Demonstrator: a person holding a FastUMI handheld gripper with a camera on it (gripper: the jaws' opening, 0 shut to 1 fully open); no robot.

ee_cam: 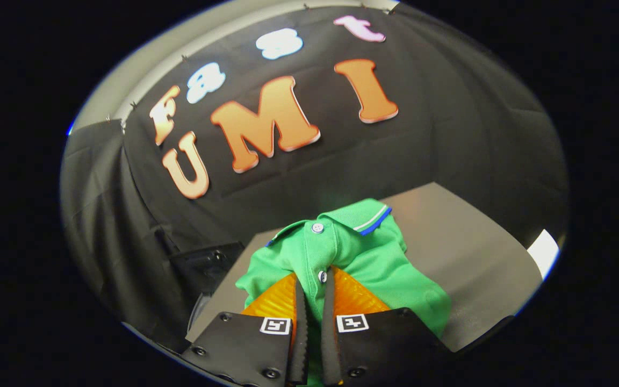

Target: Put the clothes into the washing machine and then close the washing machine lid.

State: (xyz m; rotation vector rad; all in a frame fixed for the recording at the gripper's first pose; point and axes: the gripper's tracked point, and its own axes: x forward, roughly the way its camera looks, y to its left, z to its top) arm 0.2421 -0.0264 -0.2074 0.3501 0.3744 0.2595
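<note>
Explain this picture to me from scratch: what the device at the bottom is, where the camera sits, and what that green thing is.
This is a hand-held gripper, a two-finger clamp that a person carries; no robot arm is involved. The camera rides on the gripper and looks forward along its jaws, so the two dark blocks with small square markers at the bottom are the tool itself. The wide lens bends the scene into a round shape.

The green thing is a polo shirt with white buttons and a blue-edged collar. It lies bunched on a grey table in front of a black cloth wall. The jaws are nearly closed, pinching a fold of the shirt's buttoned front between them, so the shirt is held.
</note>
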